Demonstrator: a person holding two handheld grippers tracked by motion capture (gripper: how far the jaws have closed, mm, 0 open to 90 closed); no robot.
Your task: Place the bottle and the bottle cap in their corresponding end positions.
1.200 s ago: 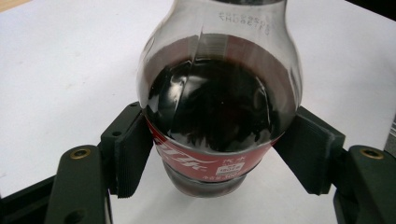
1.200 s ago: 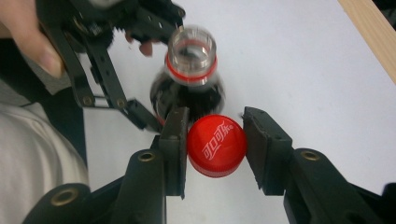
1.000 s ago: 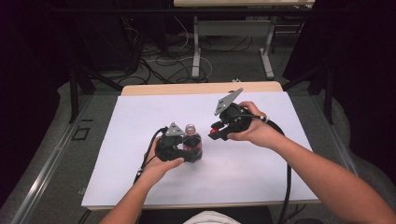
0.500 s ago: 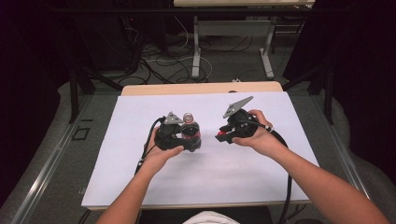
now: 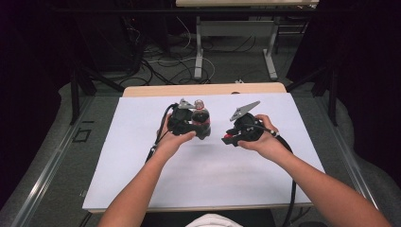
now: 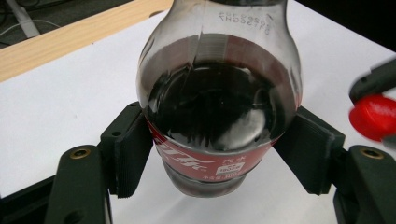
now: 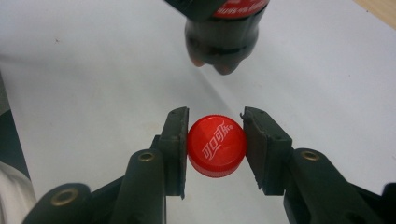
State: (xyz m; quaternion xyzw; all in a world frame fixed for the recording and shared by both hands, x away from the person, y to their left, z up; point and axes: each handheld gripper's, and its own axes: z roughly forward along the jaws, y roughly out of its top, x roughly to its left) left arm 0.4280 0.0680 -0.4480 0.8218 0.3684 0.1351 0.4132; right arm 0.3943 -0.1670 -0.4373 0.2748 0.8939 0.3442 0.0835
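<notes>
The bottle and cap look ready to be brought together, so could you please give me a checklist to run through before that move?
1. Bottle clamped by left gripper: ok.
2. Cap gripped squarely by right gripper: ok.
3. Bottle roughly upright: ok.
4. Bottle mouth open and clean: cannot tell, cut off at the top.
5. Cap aligned over the mouth: not ok, it is beside the bottle.
6. Cap's open side facing down: cannot tell.

black two-jaw grippers (image 5: 201,124) with ribbed pads (image 7: 177,140), brass screws (image 7: 146,157), grey three-cornered plates (image 5: 244,110), black cables (image 5: 289,189)
</notes>
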